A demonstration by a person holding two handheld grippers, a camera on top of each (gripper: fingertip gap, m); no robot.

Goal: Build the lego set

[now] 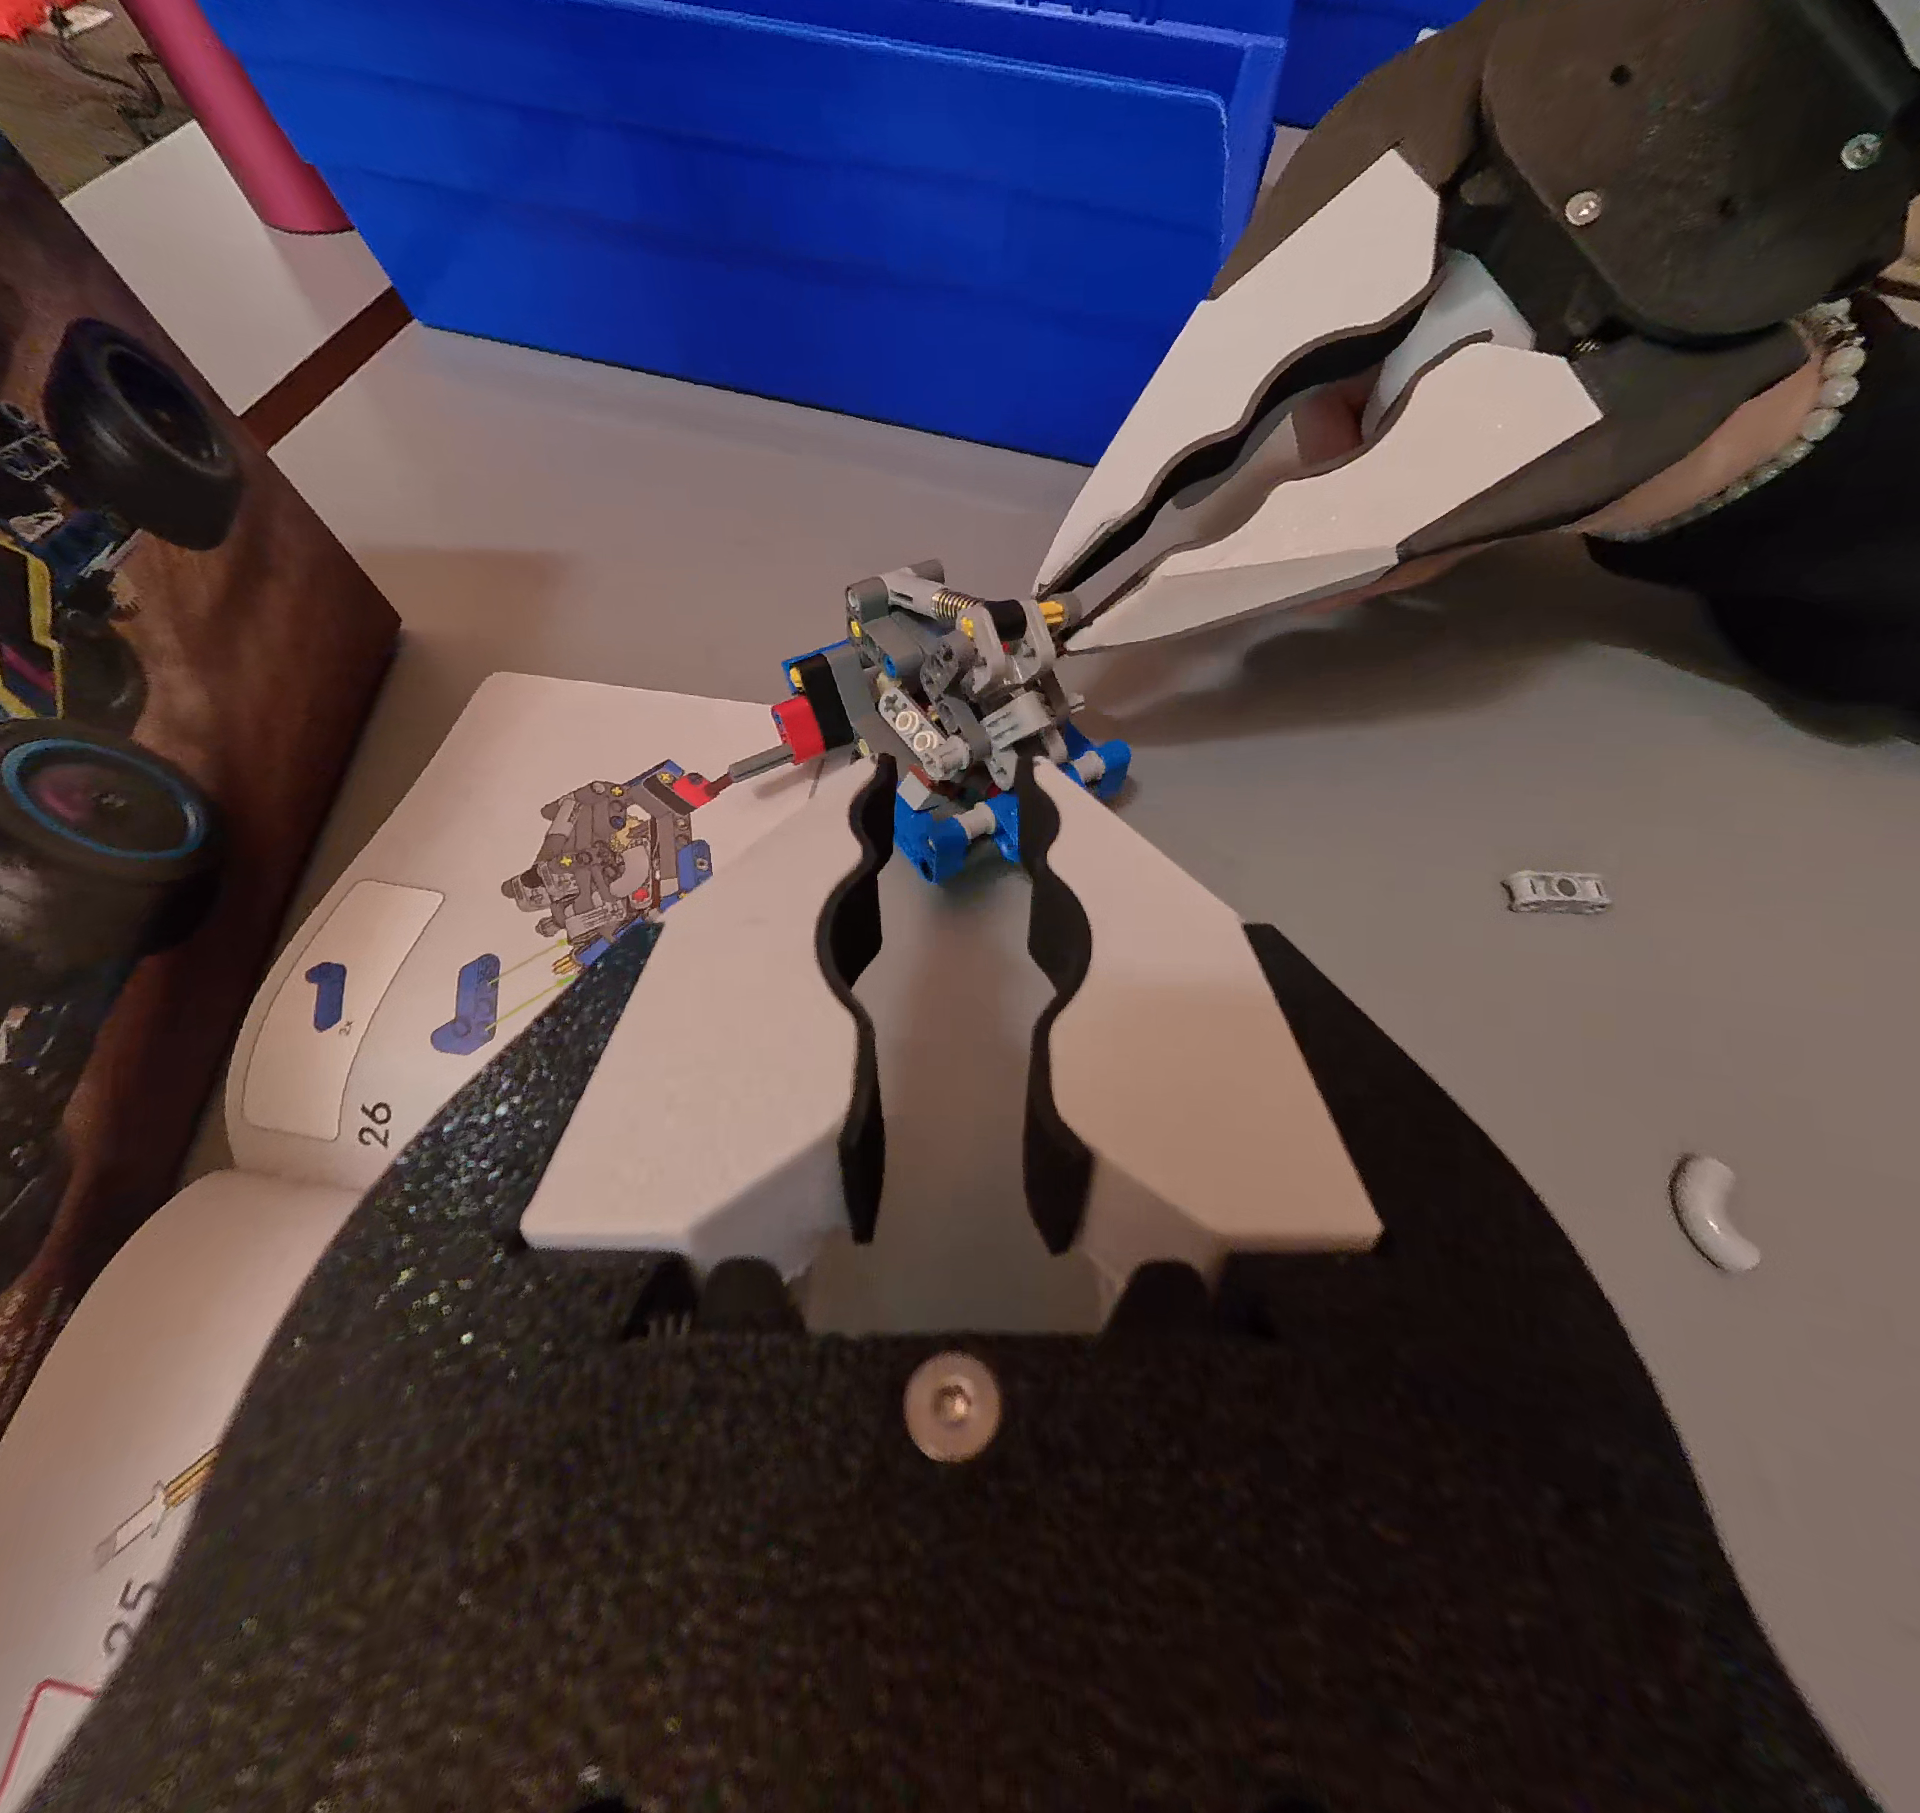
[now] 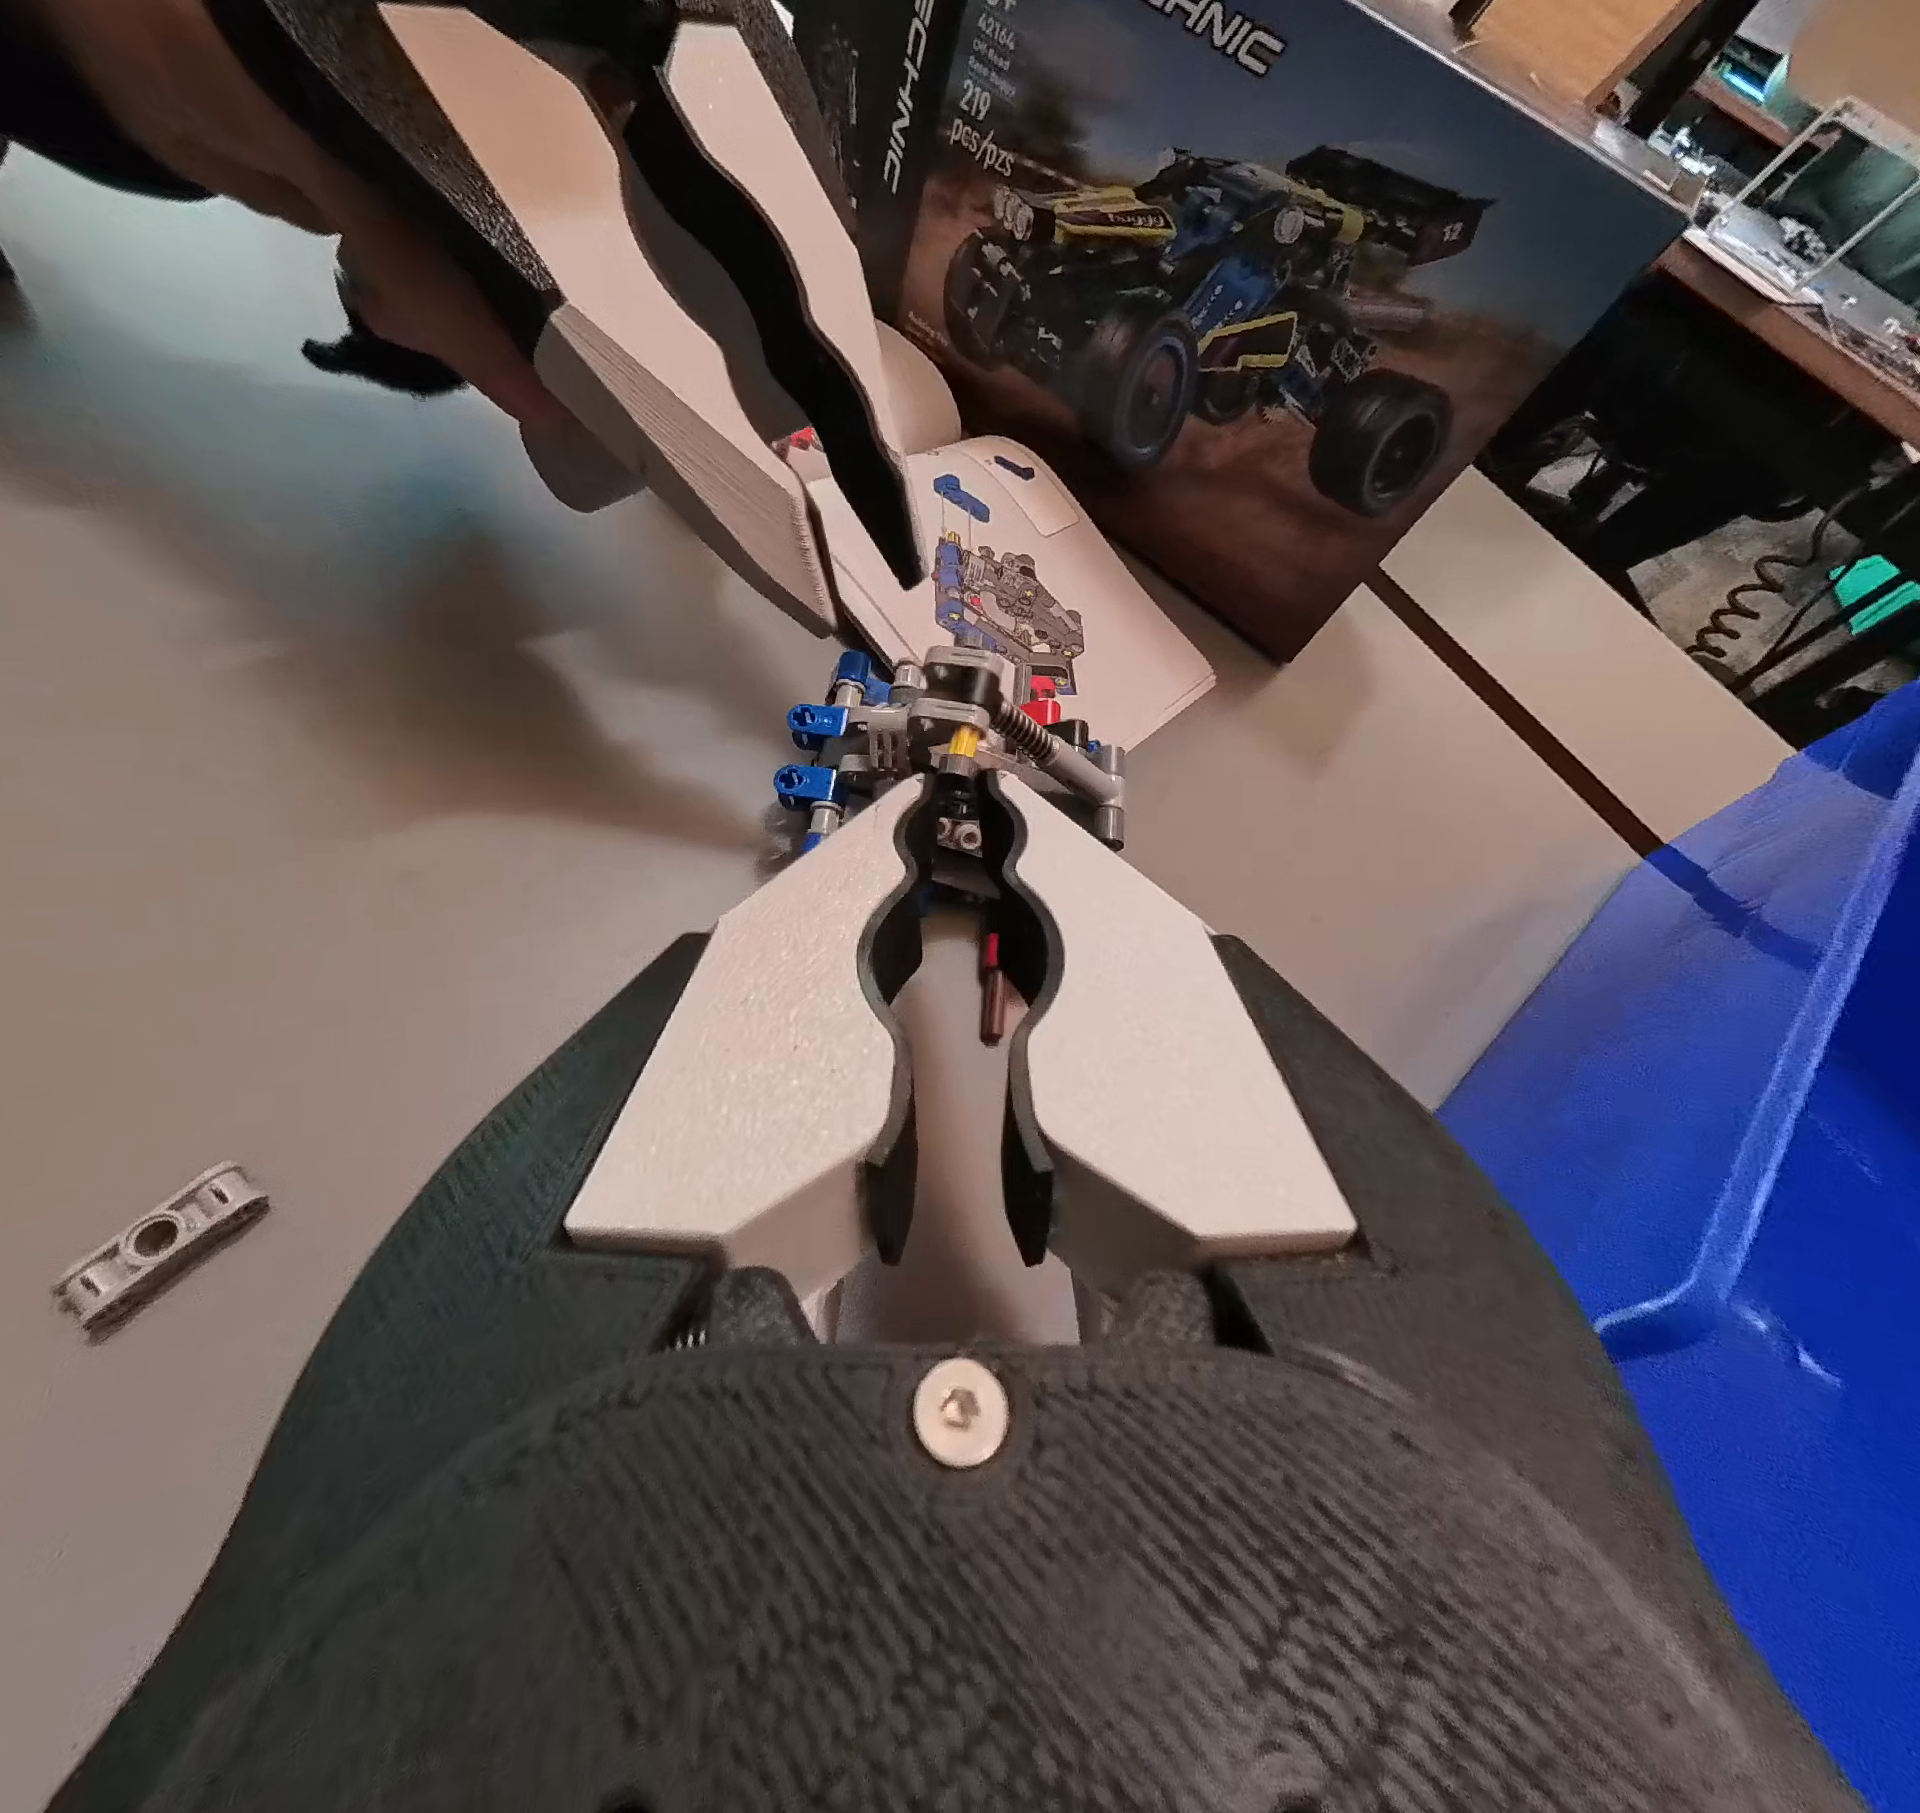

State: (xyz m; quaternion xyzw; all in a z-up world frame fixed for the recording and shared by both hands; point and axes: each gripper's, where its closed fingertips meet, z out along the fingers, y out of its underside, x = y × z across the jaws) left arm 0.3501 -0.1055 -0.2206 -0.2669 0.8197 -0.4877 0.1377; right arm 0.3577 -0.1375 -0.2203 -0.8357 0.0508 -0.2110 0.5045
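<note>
A small brick assembly (image 1: pixel 956 714) of grey, blue and red parts sits over the grey table (image 1: pixel 1351 984), by an open instruction booklet (image 1: pixel 499 828). My left gripper (image 1: pixel 961 776) is shut on the assembly's lower grey part, with one pad on each side. My right gripper (image 1: pixel 1062 612) comes in from the upper right, shut on a short yellow pin (image 1: pixel 1055 610) at the assembly's top end. In the right wrist view the right gripper (image 2: pixel 958 789) meets the assembly (image 2: pixel 935 724) just below the yellow pin (image 2: pixel 964 745). The left gripper's fingers (image 2: pixel 810 558) reach in from the upper left.
Blue plastic bins (image 1: pixel 727 153) stand behind, and also at the right in the right wrist view (image 2: pixel 1714 1088). The set's printed box (image 2: pixel 1247 257) stands beside the booklet (image 2: pixel 1039 537). A loose grey beam (image 1: pixel 1556 890) and a white curved piece (image 1: pixel 1709 1223) lie on the table. A pink cylinder (image 1: pixel 208 80) is at far left. The grippers' ends are close to 4 centimetres from one another. Both grippers' tips are roughly 15 centimetres from the white curved piece (image 1: pixel 1709 1223).
</note>
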